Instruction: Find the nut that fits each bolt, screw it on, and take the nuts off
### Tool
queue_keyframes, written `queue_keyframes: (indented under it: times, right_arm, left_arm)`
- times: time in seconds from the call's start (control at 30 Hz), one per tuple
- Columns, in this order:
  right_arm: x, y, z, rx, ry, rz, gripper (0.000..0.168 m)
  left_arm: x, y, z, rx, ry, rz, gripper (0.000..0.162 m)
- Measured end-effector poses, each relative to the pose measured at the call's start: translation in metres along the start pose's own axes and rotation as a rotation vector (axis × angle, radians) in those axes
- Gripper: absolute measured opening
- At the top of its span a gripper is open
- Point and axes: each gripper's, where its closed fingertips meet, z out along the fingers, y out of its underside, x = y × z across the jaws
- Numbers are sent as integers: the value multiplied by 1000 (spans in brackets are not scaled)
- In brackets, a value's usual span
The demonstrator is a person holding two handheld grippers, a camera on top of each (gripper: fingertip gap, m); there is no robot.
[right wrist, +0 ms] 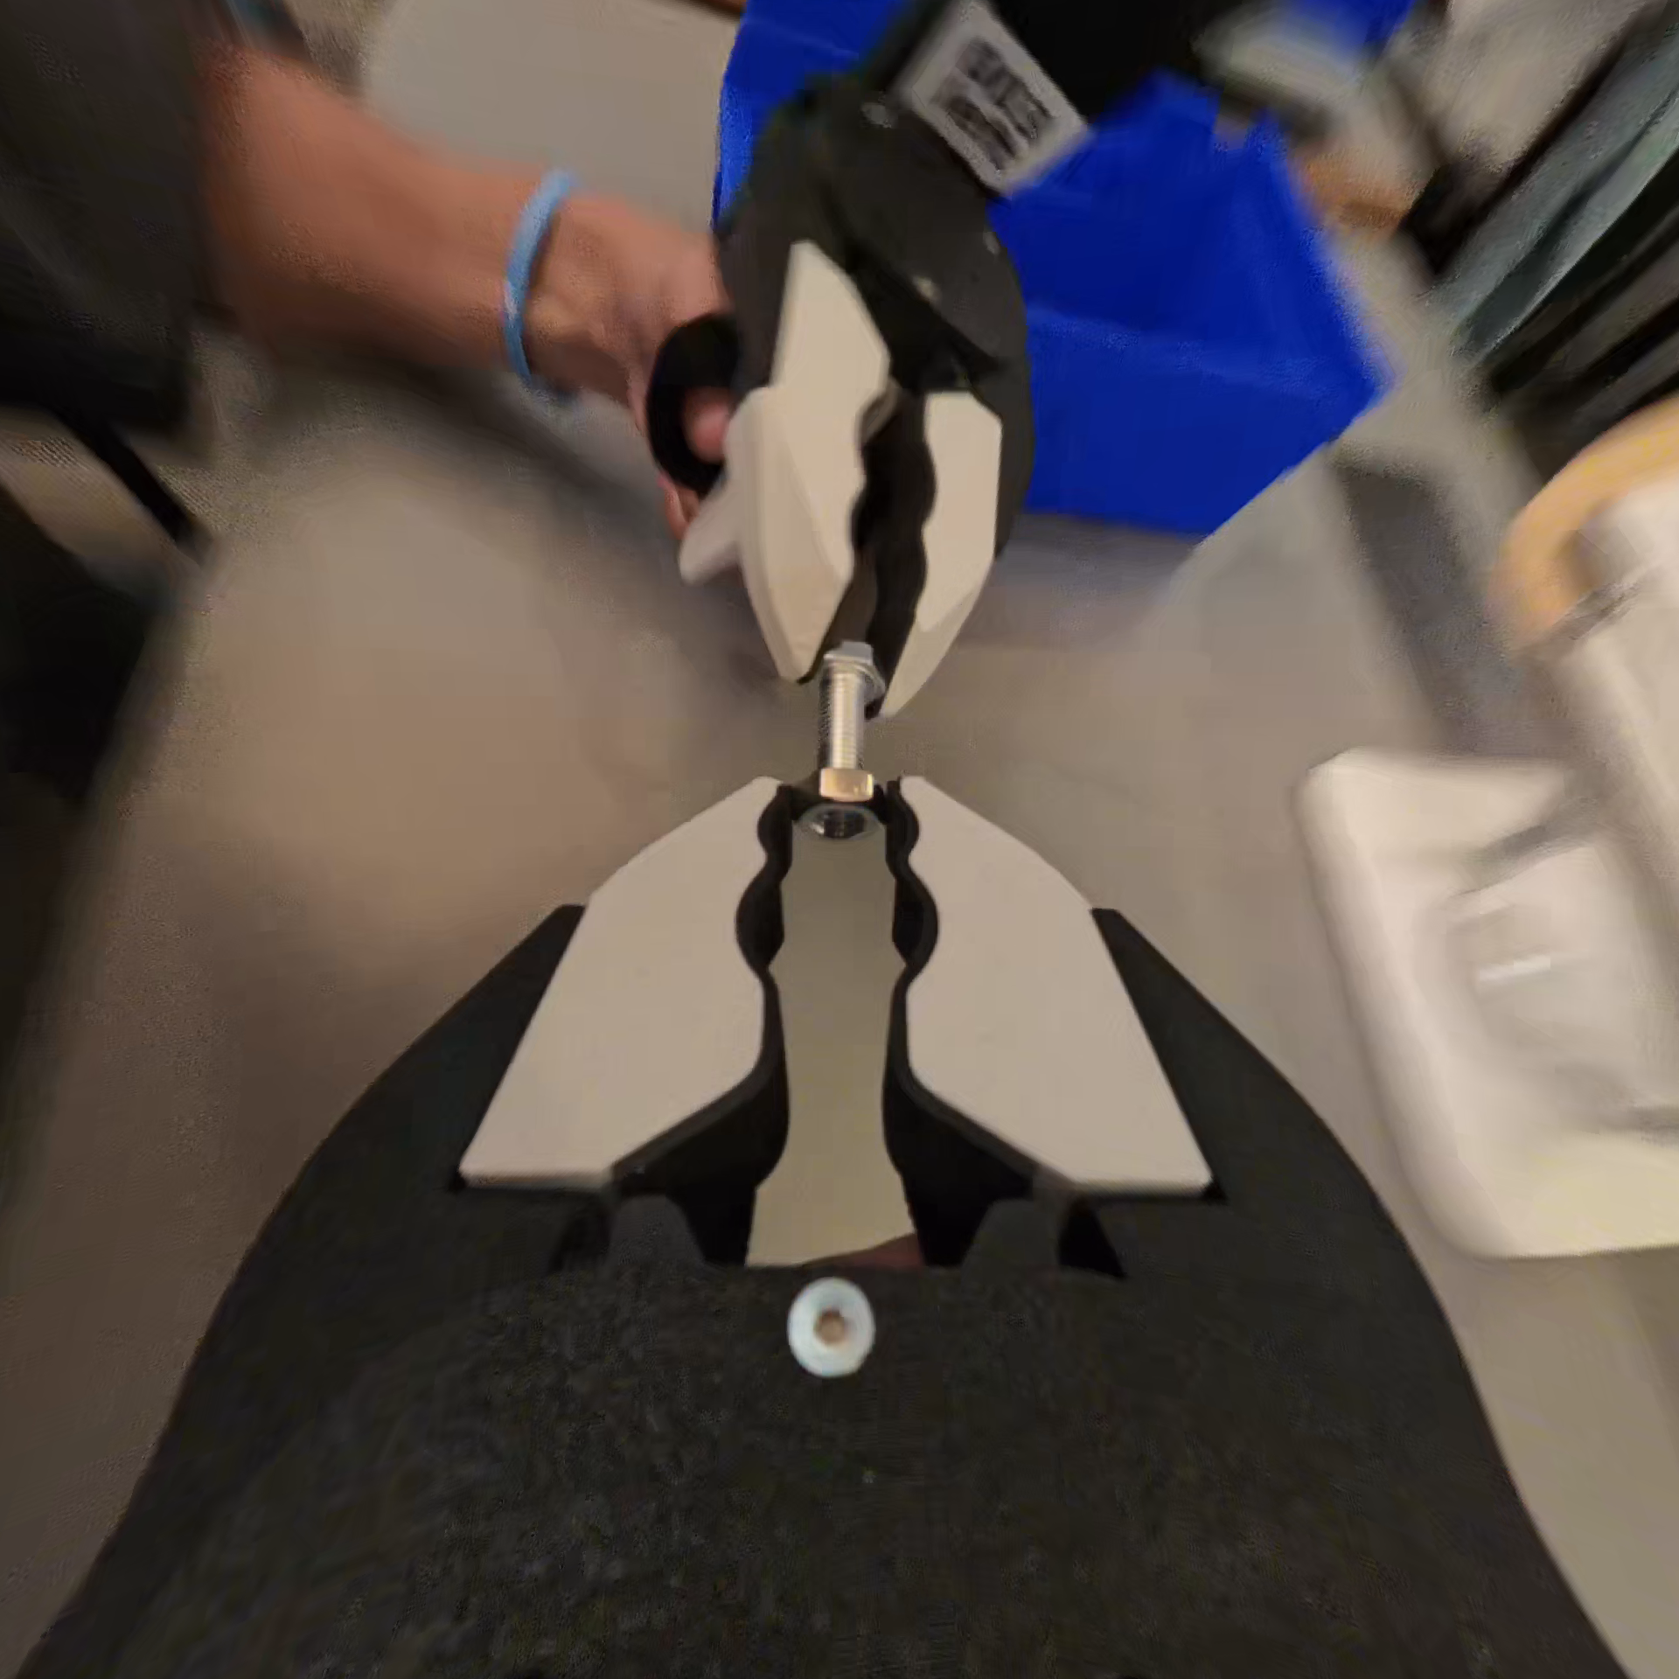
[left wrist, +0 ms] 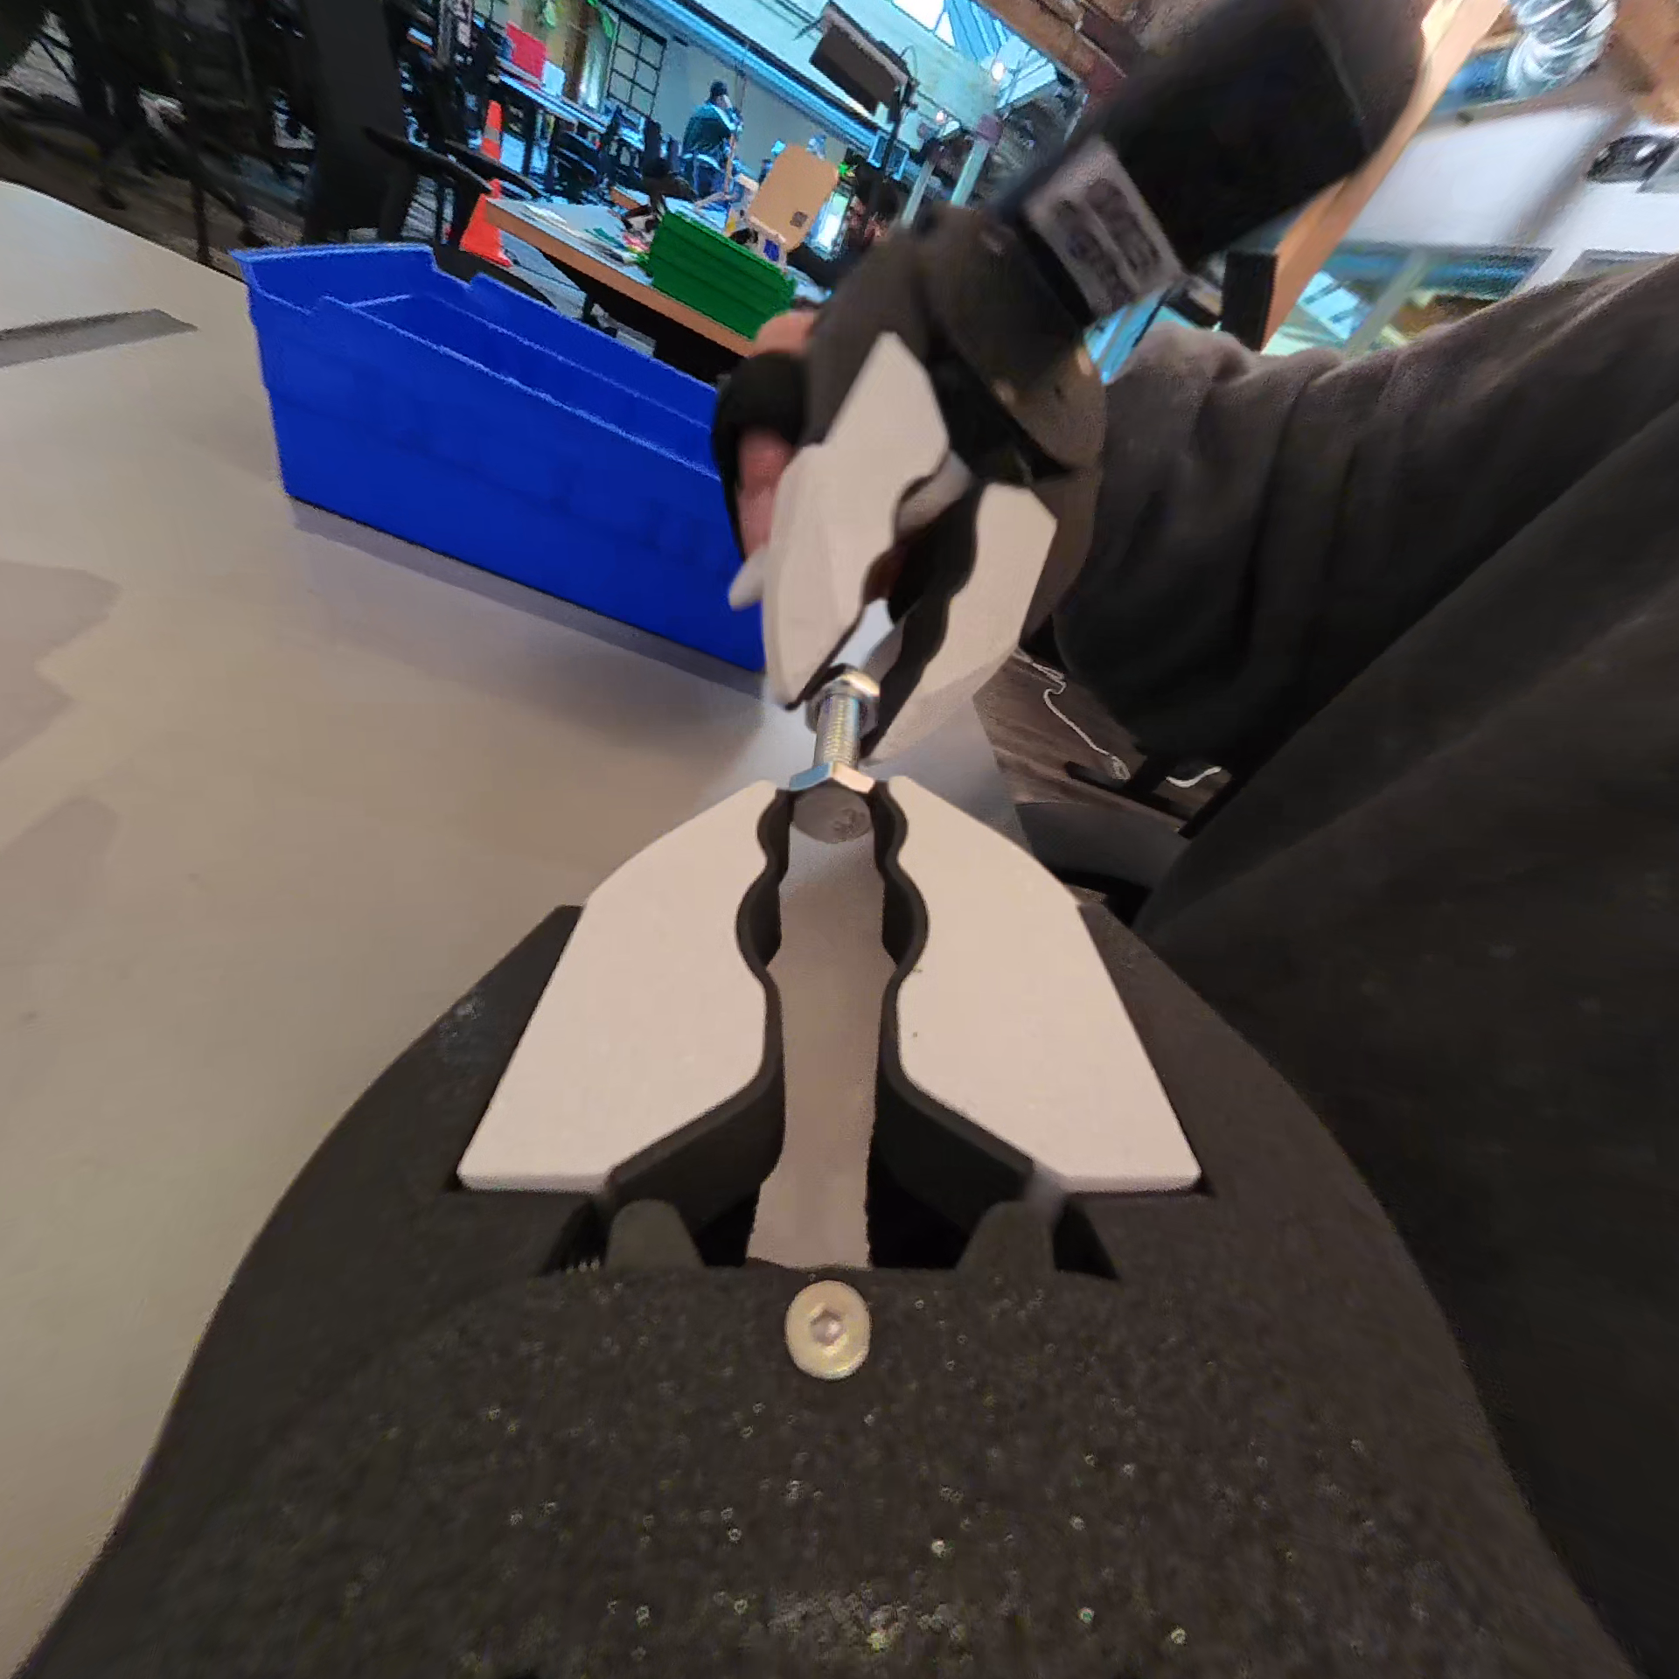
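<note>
Each camera sits close behind its own claw, looking forward along the fingers, low over the pale surface. The two views face each other; both share the bolt between the claws and the blue bin.

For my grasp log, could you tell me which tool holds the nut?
The right tool grips the hollow nut; the left tool clamps the solid head of the bolt.
</note>
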Motion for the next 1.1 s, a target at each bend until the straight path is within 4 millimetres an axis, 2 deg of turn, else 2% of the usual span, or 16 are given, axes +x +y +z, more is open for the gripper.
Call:
queue_keyframes:
  times: [0.1,0.17,0.2,0.23,0.3,0.33,0.37,0.43,0.5,0.6,0.67,0.77,0.83,0.9,1.1]
  right_arm:
    - [1,-10,-3,167,-274,696,19]
    - [4,-9,-3,226,-418,1070,19]
    - [6,-7,-2,256,-452,1190,19]
    - [7,-6,-1,296,-445,1219,19]
    - [3,-11,-2,369,-393,1044,23]
    - [0,-16,-4,391,-345,913,39]
    - [-5,-19,-6,386,-291,755,52]
    - [-7,-12,-4,257,-73,326,59]
    - [4,-7,-7,118,201,-140,55]
    - [8,-20,-15,47,467,-707,41]
    - [2,-17,-10,16,455,-841,33]
    - [6,-11,-5,-19,440,-848,20]
    - [4,-14,-4,15,374,-692,19]
    - [2,-14,-3,62,234,-407,19]
    - [-1,-10,0,196,-279,713,19]
  left_arm:
    - [0,-6,-2,36,-20,23,17]
    - [-5,-6,0,30,-58,37,17]
    - [-8,-4,0,22,-73,37,17]
    - [-9,-4,0,23,-71,25,17]
    - [-5,-6,-3,41,-11,-23,17]
    - [-5,-9,-5,61,5,-46,17]
    - [-5,-11,-7,76,16,-64,17]
    - [-3,-12,-10,85,46,-82,17]
    - [-1,-12,-10,85,61,-89,17]
    - [2,-8,-5,63,75,-89,17]
    - [5,-6,-2,54,84,-85,17]
    - [8,-5,-1,48,96,-78,17]
    - [10,-7,-2,53,95,-59,17]
    - [10,-9,-3,55,70,-20,17]
    - [-1,-6,-1,30,-39,48,17]
